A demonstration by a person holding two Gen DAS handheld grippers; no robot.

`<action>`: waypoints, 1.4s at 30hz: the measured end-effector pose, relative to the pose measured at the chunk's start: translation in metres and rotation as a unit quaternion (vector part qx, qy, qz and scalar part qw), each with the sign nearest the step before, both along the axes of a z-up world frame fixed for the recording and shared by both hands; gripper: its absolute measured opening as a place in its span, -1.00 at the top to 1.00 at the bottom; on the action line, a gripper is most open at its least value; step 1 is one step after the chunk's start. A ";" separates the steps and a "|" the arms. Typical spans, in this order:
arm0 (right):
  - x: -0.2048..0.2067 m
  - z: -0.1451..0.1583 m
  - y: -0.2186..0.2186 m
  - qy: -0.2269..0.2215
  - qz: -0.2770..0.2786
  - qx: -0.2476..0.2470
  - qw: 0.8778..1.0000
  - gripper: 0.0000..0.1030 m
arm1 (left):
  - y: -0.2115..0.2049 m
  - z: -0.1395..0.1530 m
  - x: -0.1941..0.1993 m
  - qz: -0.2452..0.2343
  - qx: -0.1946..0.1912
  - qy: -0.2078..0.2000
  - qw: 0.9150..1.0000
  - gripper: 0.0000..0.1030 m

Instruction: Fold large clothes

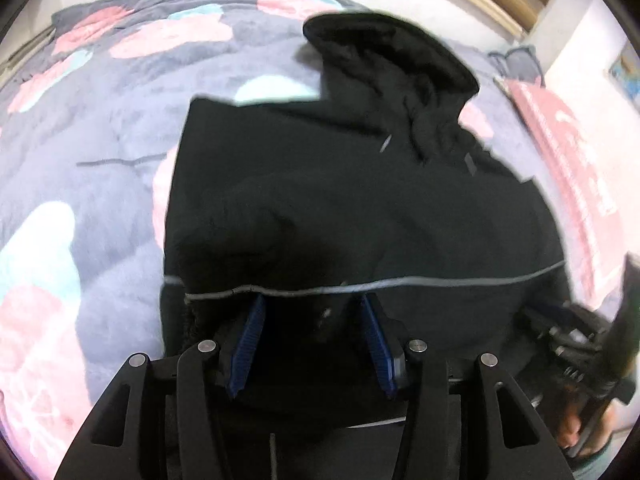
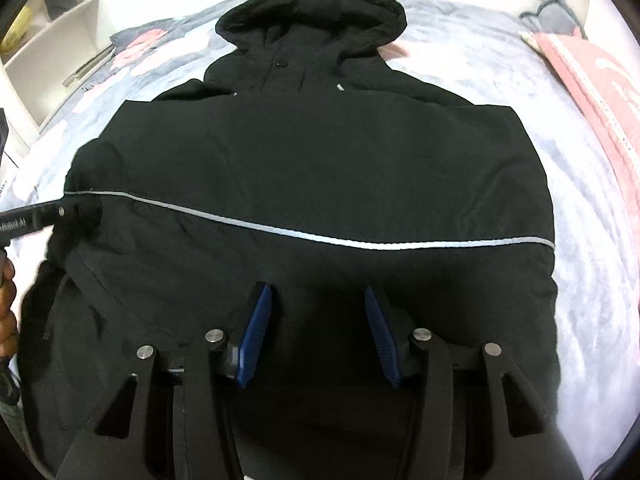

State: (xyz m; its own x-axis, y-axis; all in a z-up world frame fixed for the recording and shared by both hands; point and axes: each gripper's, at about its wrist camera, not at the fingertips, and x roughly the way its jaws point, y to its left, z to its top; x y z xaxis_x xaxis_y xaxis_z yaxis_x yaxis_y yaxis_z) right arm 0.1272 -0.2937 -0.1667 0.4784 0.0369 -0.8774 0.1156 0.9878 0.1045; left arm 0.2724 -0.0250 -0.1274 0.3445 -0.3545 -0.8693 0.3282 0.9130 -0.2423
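Flat on the grey floral fleece bedspread (image 2: 580, 200) lies the black hooded jacket (image 2: 320, 168), hood at 12 o'clock; left tool (image 1: 312, 344) and right tool (image 2: 316, 332) both gape, gripping nothing.

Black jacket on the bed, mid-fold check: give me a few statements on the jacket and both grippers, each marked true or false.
1. The black jacket lies on a bedspread with its hood at the end away from the grippers. True.
2. A reflective stripe runs across the jacket's body. True.
3. The right gripper is shut on the hood. False: its jaws stand open above the lower part of the jacket, with nothing between them.
4. The left gripper is open above the jacket. True.
5. The jacket is red. False: it is black.
6. A pink pillow lies on top of the jacket. False: it sits off to the side on the bed.
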 end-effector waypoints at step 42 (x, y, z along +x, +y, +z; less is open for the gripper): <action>0.364 0.005 -0.159 0.067 -0.070 0.053 0.994 0.35 | -0.124 -0.021 0.329 0.034 0.024 0.041 0.998 0.83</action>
State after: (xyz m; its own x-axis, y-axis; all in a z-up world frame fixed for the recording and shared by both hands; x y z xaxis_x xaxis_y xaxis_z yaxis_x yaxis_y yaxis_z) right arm 0.4908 -0.4525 -0.1619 0.3640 0.0742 -0.9284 0.2702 0.9455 0.1815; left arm 0.6013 -0.1492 -0.1486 0.2929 -0.2904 -0.9109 0.2454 0.9437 -0.2219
